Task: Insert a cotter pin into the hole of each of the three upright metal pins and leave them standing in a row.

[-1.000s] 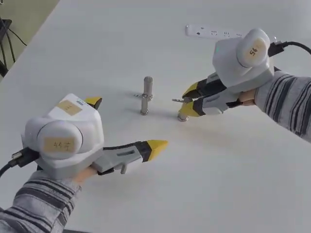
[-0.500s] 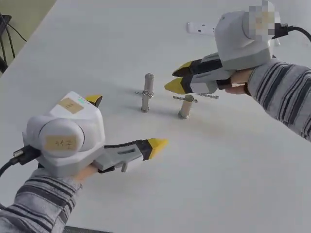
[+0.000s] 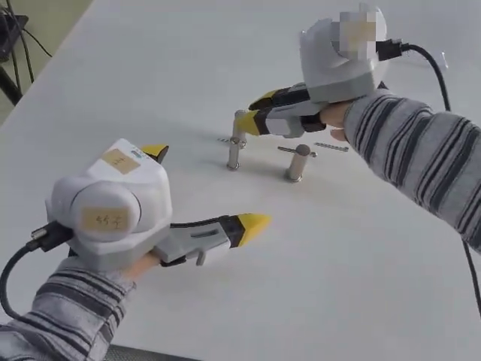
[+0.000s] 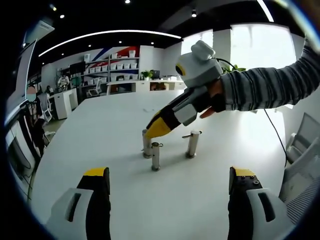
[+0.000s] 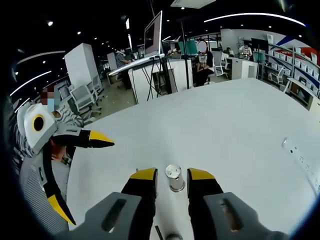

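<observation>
Right hand-held gripper (image 3: 257, 111): released, its jaws a narrow gap apart with nothing between the pads. It is held above the desk, yellow tips just beside the top of the left pin.
Right gripper view: the round top of one metal pin (image 5: 174, 178) is seen from above in the gap between the jaw tips, with a sliver of desk on each side of it.
Left hand-held gripper (image 3: 203, 186): released, jaws spread wide and empty. It is low over the near left of the desk, well apart from the pins.
Left pin (image 3: 235, 147): upright, with a cotter pin (image 3: 225, 141) crosswise through it.
Right pin (image 3: 297, 162): upright, to the right of the left pin, with a second cotter pin (image 3: 288, 150) through it near the top.
Third pin (image 4: 146, 146): upright, just behind the nearer pin in the left gripper view, under the right gripper's yellow tip. I cannot tell whether it carries a cotter pin.
Loose cotter pin (image 3: 331, 147): lying flat on the desk, right of the right pin.
Desk (image 3: 361, 248): white.
</observation>
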Demonstrator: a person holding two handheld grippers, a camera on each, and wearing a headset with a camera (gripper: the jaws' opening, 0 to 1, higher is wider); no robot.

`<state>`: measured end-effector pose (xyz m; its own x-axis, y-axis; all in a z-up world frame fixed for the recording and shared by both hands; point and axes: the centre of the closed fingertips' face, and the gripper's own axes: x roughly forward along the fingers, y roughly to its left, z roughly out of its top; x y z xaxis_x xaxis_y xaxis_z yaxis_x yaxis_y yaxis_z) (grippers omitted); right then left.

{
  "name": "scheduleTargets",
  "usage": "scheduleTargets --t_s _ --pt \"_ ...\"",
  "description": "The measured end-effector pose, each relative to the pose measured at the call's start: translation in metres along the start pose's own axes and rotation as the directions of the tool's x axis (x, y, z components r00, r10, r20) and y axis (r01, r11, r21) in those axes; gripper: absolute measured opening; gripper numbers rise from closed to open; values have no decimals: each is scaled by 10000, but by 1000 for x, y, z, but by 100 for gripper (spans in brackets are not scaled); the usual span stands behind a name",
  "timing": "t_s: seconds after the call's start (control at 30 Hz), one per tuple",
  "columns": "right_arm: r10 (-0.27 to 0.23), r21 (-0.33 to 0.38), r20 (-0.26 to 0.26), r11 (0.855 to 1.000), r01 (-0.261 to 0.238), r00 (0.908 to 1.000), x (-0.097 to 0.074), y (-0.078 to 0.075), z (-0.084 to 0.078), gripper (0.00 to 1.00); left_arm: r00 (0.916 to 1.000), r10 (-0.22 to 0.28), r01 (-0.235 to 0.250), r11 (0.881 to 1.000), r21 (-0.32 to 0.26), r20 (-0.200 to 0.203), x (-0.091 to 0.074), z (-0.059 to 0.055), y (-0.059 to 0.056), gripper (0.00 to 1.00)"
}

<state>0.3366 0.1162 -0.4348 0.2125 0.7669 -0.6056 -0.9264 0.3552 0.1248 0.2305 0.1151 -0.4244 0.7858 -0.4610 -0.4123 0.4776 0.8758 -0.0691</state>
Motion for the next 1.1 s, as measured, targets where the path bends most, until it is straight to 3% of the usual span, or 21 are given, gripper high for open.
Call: scheduleTargets --t_s 0.3,0.5,0.7,0.87,1.1 --pt "-49 34 -364 10000 50 9993 16 -5 -5 14 10000 -25 25 10000 -16 -23 0 -1 0 98" --pt "-51 -167 -432 9999 44 9991 16 -4 -8 10 10000 -47 46 10000 -11 -47 1 -2 0 98" --pt "-241 -1004 -578 9948 182 9980 17 -10 -6 8 9999 -78 78 10000 3 -118 2 -4 -1 98" --pt "-414 -1081 -632 9935 344 9971 8 -15 -10 8 9999 -70 70 10000 6 -112 2 -4 0 98" --pt "-1043 -998 -666 9902 974 9923 -18 -32 -17 8 9998 -141 141 9999 50 -125 3 -4 -3 98"
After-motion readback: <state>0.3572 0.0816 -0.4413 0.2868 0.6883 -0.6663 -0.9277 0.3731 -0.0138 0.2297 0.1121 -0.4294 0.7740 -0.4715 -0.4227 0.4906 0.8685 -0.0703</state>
